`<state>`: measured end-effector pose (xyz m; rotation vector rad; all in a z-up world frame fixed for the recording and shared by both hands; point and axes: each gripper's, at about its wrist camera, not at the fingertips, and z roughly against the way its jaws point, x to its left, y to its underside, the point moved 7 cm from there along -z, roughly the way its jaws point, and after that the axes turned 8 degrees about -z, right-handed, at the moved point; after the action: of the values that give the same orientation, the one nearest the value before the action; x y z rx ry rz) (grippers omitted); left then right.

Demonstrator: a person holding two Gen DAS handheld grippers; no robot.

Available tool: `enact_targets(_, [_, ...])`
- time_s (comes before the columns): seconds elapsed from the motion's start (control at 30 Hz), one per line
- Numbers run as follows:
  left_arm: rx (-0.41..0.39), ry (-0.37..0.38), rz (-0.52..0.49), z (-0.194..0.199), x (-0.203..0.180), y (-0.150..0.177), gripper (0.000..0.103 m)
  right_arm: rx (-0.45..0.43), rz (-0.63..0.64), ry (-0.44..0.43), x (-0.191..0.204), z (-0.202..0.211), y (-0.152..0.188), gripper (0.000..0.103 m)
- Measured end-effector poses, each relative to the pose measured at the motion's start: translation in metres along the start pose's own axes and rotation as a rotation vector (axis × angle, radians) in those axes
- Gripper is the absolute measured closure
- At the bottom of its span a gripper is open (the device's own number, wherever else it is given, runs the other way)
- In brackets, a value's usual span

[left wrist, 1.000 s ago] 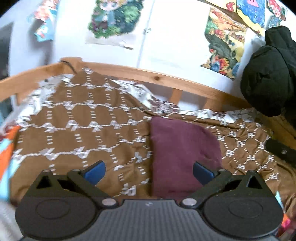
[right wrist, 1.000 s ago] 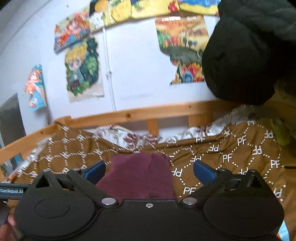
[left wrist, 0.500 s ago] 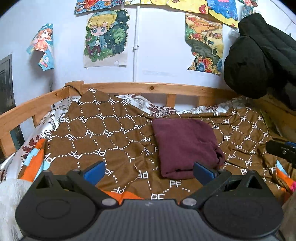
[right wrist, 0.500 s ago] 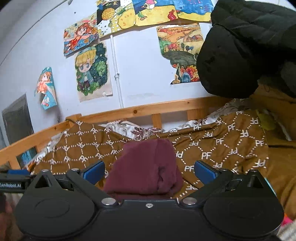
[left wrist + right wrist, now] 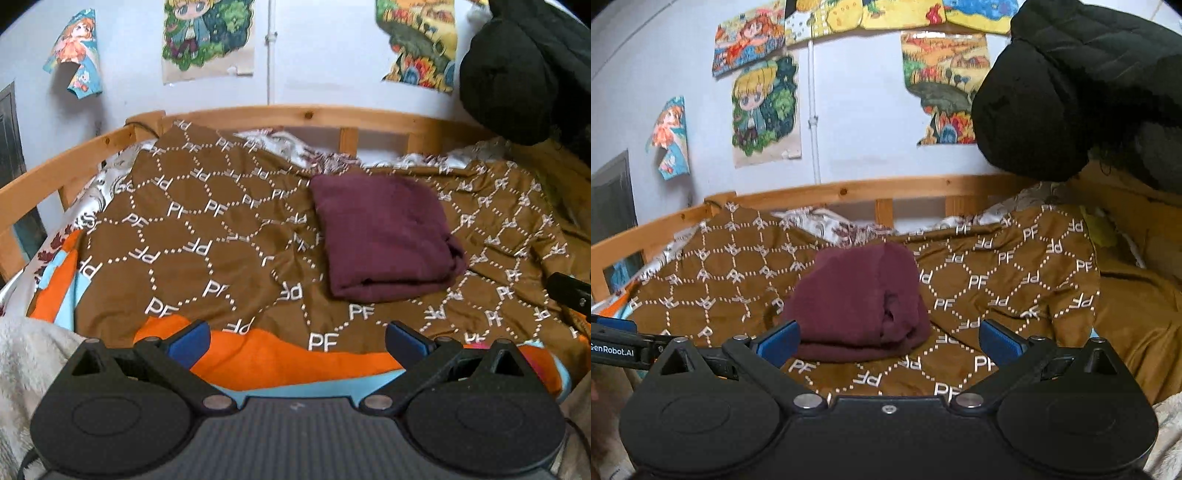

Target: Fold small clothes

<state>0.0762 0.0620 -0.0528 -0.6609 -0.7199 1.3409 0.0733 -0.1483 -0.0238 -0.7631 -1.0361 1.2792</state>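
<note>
- Jaws of the left gripper stand wide, holding nothing; the folded maroon garment lies ahead of them and off to the right, on the brown bedspread.
- Jaws of the right gripper are likewise spread and bare (blue pads showing); the garment sits just beyond, nearer the left pad.
- Its long axis runs away from the jaws toward the wooden bed rail, thick rolled fold at the near end.
</note>
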Motion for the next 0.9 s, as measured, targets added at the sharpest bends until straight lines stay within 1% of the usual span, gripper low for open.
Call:
enact_targets(0.13, [0.011, 0.007, -0.006, -0.004, -0.002, 0.002, 0.001, 0.026, 0.000, 0.022, -0.002, -0.006, 0.004, 0.001])
enact_targets(0.33, [0.018, 0.004, -0.014, -0.005, -0.002, 0.002, 0.001, 0.052, -0.051, 0.046, -0.013, -0.012, 0.005, 0.001])
enact_targets(0.5, [0.017, 0.003, -0.013, -0.004, -0.003, 0.001, 0.001, 0.055, -0.082, 0.052, -0.018, -0.012, 0.006, 0.001])
enact_targets(0.9, [0.016, 0.003, -0.014, -0.004, -0.002, 0.002, 0.001, 0.059, -0.077, 0.055, -0.017, -0.013, 0.006, 0.001])
